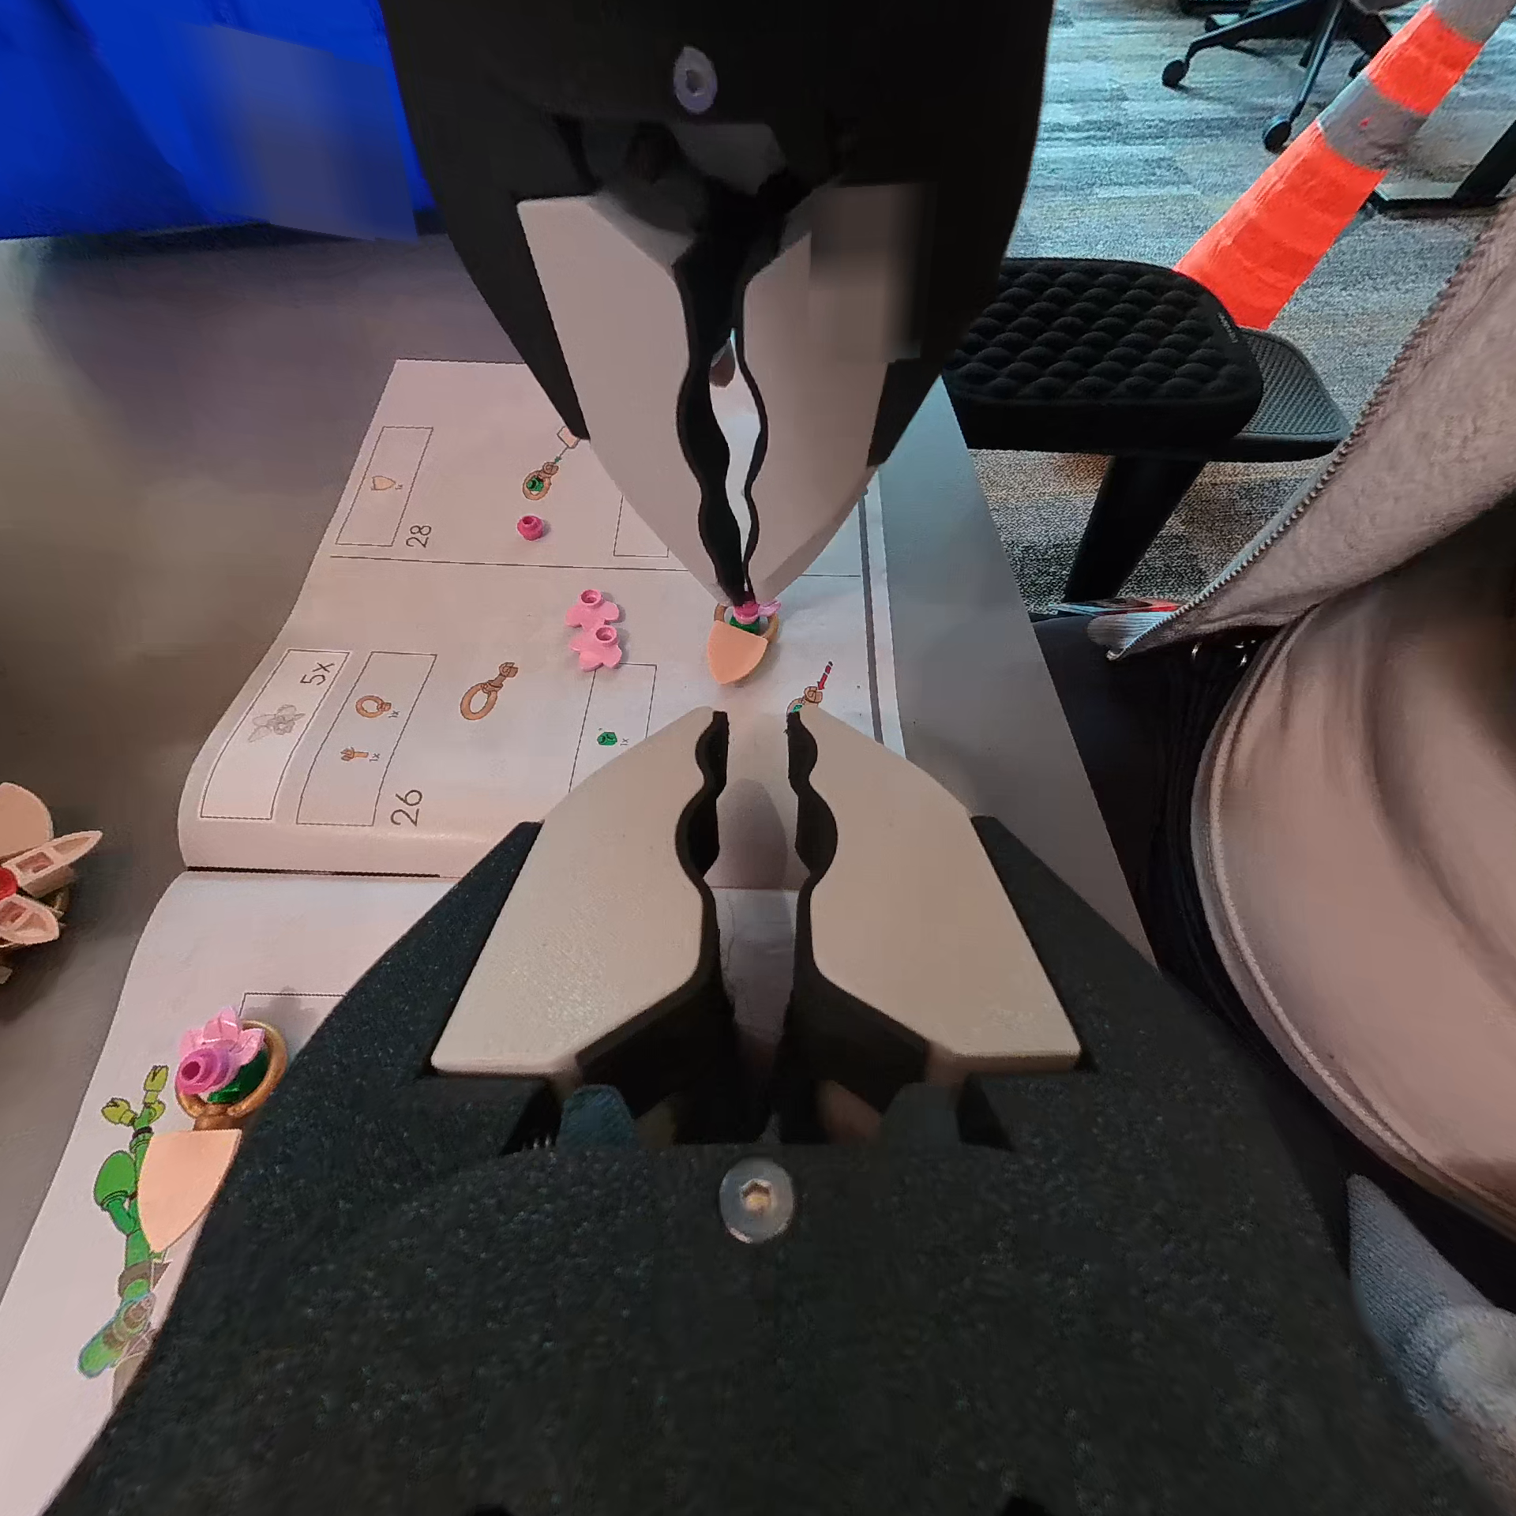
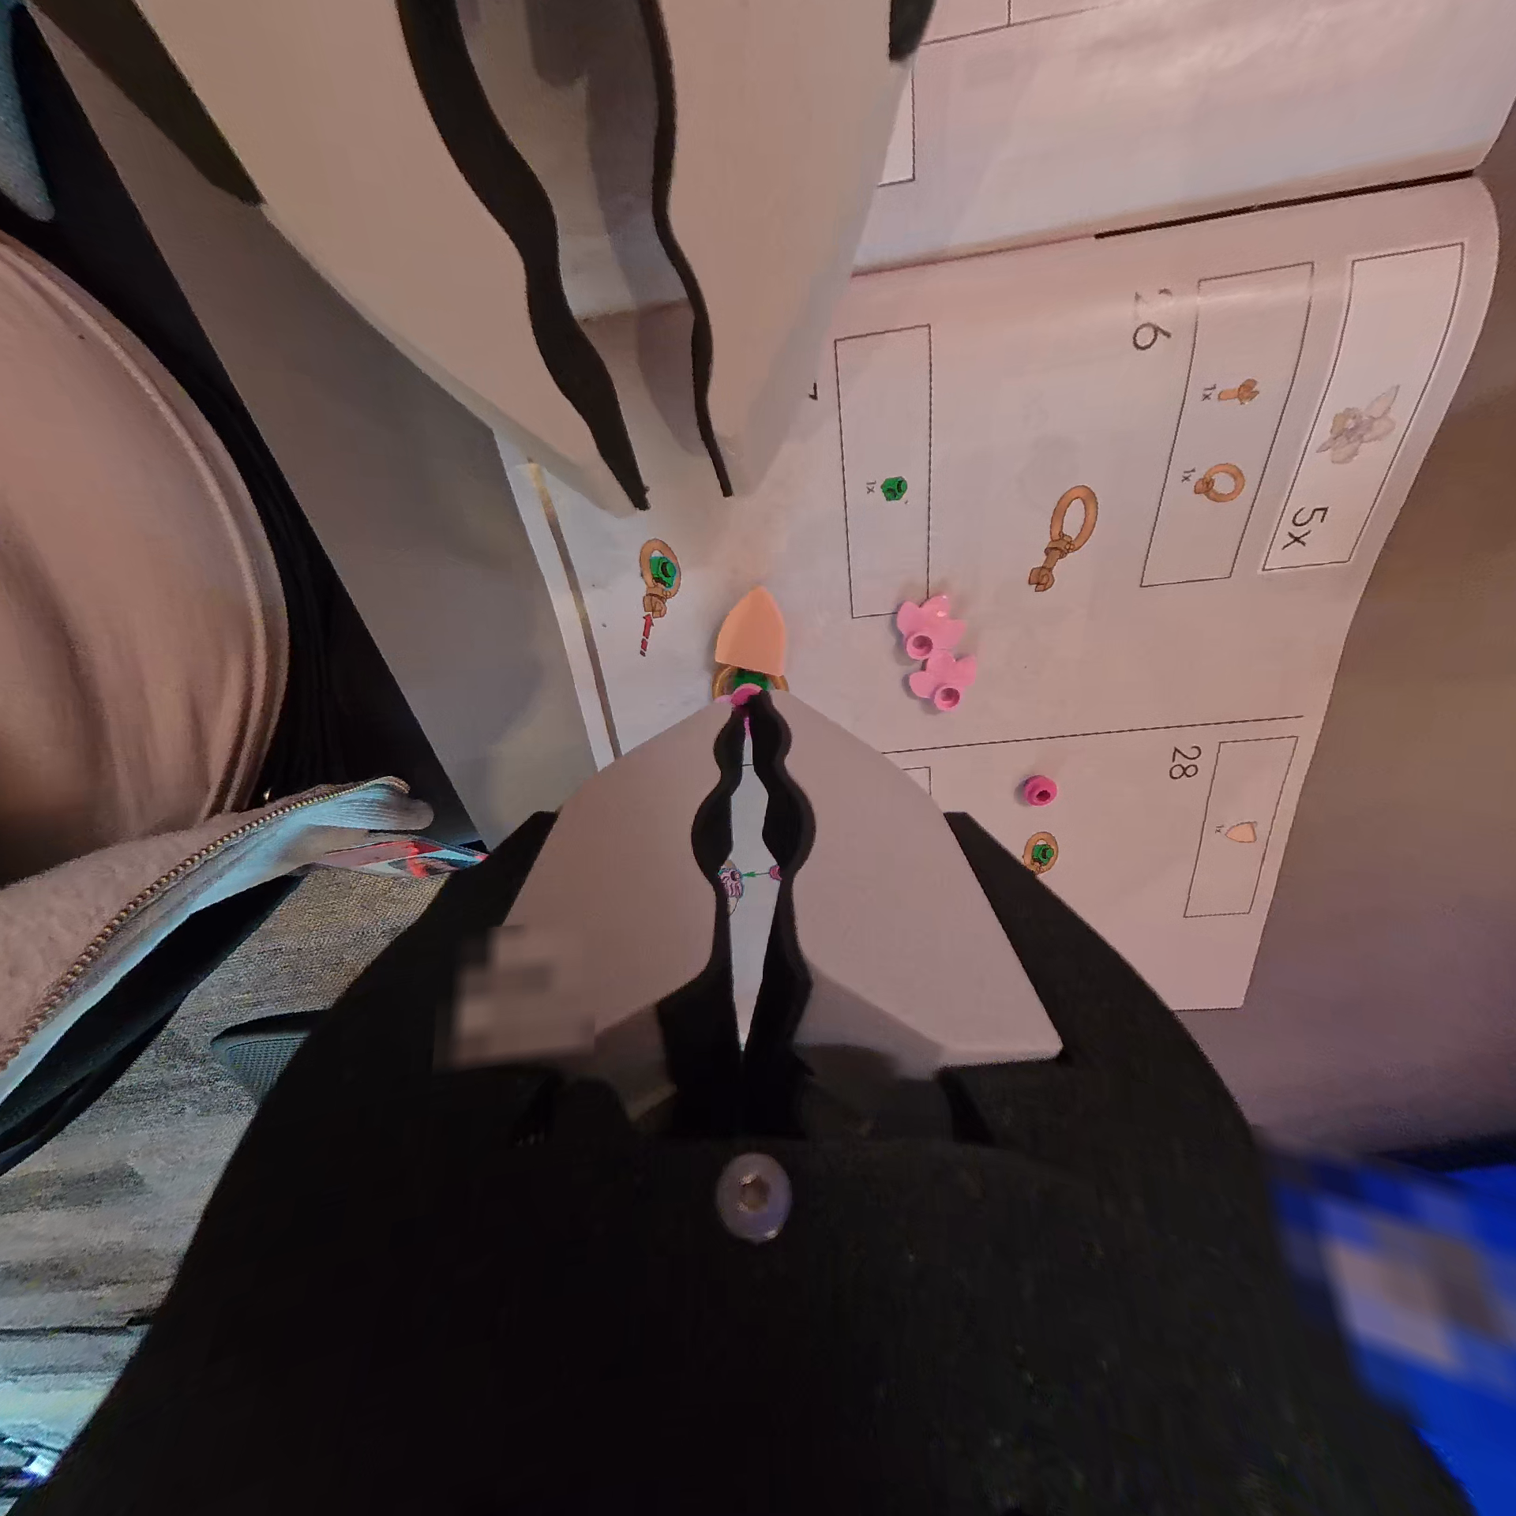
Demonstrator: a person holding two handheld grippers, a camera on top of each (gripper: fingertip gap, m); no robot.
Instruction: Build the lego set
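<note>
Fingertips of our right gripper [image 2: 745,705] pinch a tiny pink plastic flower piece [image 1: 748,609] on the peach petal assembly [image 1: 737,650]; our left gripper [image 1: 756,720] stands spread, bare. We judge it light, slippery, easily dislodged.

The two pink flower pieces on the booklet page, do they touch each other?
Touching. In the left wrist view the two pink flower pieces overlap at their petals with no gap; the right wrist view agrees.

flower model [image 1: 33,878] cut off at left edge, cone [image 1: 1345,172] top cropped

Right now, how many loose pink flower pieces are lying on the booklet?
2: both flower pieces lie touching, left of the peach petal assembly. A third pink flower may sit at the right jaws' tips, mostly hidden.
</note>
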